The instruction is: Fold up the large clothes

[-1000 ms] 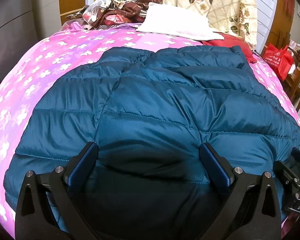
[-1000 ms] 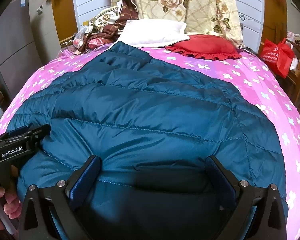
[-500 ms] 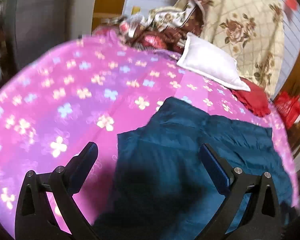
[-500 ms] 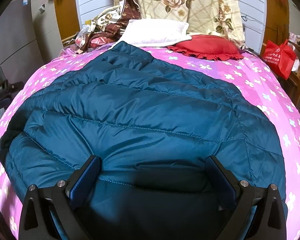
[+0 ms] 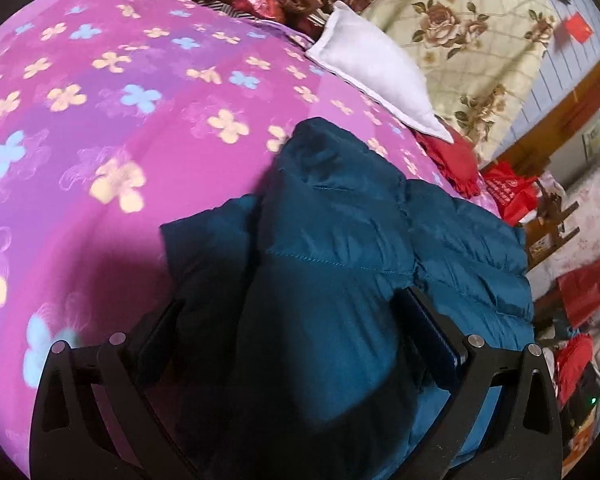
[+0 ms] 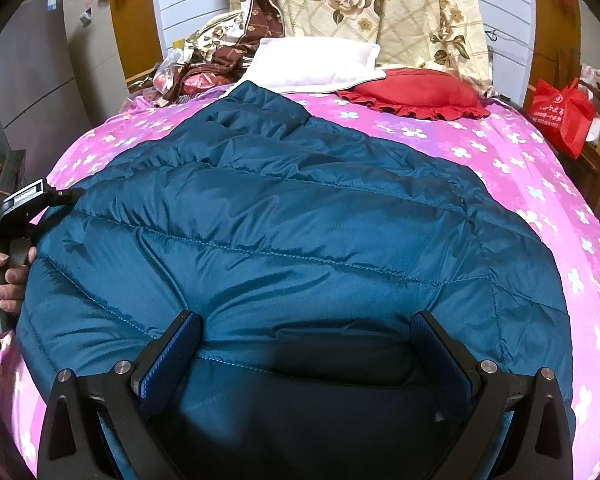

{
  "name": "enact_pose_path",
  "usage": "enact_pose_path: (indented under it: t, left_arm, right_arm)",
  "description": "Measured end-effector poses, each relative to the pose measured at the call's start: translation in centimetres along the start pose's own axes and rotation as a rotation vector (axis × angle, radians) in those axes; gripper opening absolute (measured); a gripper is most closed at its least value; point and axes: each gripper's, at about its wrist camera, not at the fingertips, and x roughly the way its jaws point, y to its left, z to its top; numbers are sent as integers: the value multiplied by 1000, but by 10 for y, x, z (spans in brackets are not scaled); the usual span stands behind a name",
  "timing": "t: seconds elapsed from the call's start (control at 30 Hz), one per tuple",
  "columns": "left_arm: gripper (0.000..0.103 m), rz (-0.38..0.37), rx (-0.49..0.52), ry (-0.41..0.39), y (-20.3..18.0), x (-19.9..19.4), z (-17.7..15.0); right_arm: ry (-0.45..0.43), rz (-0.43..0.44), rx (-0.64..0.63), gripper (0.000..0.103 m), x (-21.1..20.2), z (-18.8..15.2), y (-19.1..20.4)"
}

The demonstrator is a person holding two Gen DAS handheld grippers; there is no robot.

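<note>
A large teal quilted down jacket (image 6: 292,216) lies spread on a pink flowered bed (image 6: 540,176). My right gripper (image 6: 306,344) is open, its jaws wide apart over the jacket's near hem. My left gripper (image 5: 292,324) is open at the jacket's left edge, with a raised fold of the jacket (image 5: 332,240) between its fingers. In the right wrist view the left gripper (image 6: 40,200) shows at the jacket's left side, held by a hand.
A white pillow (image 6: 316,64) and a red ruffled cushion (image 6: 416,92) lie at the head of the bed. Floral bedding (image 6: 380,8) is piled behind them. A red bag (image 6: 560,112) stands on furniture at the right. Grey cabinets (image 6: 40,80) stand left.
My left gripper has swung from the jacket's near hem to its left edge, where the fabric now bunches up between its fingers. The right gripper has stayed put.
</note>
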Motion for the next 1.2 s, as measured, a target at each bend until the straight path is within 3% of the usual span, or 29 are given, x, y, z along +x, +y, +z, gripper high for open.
enact_pose_path:
  t: [0.03,0.1,0.17,0.27,0.37,0.5,0.57,0.63,0.7,0.83,0.9,0.97,1.0,1.07,1.17,1.2]
  left_arm:
    - [93,7,4,-3,0,0,1]
    - [72,19,15,-6,-3,0,-1]
    - [61,26,25,-13,-5,0,-3]
    - [50,67,52,-29,-9,0,-5]
    - [47,129,97,-48,-18,0,-9]
    - [49,165,123,-57,-21,3,-11]
    - [52,168,126,-57,-21,4,-11]
    - [54,158,118,-50,-19,5,-10]
    - [58,144,101,-45,-16,5,-9]
    - [62,123,75,-30,-11,6,-9]
    - [63,126,76,-29,-11,6,-8]
    - [63,130,80,-27,-11,7,-8]
    - [63,130,82,-26,-11,7,-9]
    - [63,133,84,-26,-12,8,-9]
    - [62,143,89,-30,-14,8,-9]
    - [56,147,92,-35,-15,7,-10]
  right_arm:
    - [3,4,3,103,0,0,0]
    - [18,12,12,103,-1,4,-2]
    - [29,28,31,103,-6,14,-8]
    - [-45,-21,103,103,-22,33,-34]
    - [-75,-91,161,103,-28,51,-74]
    - [73,-141,195,103,-1,41,-127]
    - [102,-167,193,103,8,31,-141]
    - [95,-98,223,103,11,25,-154]
    - [84,-104,229,103,13,20,-165]
    - [98,91,374,103,28,6,-197]
    - [68,134,344,103,27,6,-200]
    - [52,233,309,103,29,7,-197]
    - [41,297,291,94,28,6,-193]
    - [18,386,295,90,28,4,-195]
    - [4,461,345,61,31,-1,-204]
    - [4,482,351,52,32,-2,-206]
